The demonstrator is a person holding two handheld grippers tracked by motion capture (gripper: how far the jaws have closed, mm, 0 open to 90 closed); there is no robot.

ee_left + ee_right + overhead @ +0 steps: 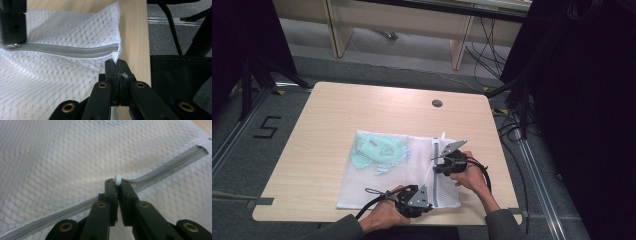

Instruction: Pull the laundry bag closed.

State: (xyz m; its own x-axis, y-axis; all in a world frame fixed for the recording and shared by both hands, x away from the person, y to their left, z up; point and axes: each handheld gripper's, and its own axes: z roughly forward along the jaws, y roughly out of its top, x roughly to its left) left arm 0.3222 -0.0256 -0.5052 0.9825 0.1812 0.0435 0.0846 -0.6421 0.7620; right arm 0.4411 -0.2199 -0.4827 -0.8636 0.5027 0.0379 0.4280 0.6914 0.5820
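A white mesh laundry bag (397,175) lies flat on the wooden table (337,110), with a pale green garment (379,150) inside it. A grey zipper (436,175) runs along the bag's right side. My left gripper (431,202) is at the bag's near right corner. In the left gripper view it (116,63) is shut on the mesh edge just past the zipper's end (110,48). My right gripper (436,167) is farther up the zipper. In the right gripper view it (117,183) is shut on the white zipper pull (117,180).
A round cable hole (437,103) sits in the table's far side. The table's right edge (135,37) runs close to the bag's corner. Cables (512,130) and black stands lie on the floor at the right. A tape figure (266,127) marks the floor at the left.
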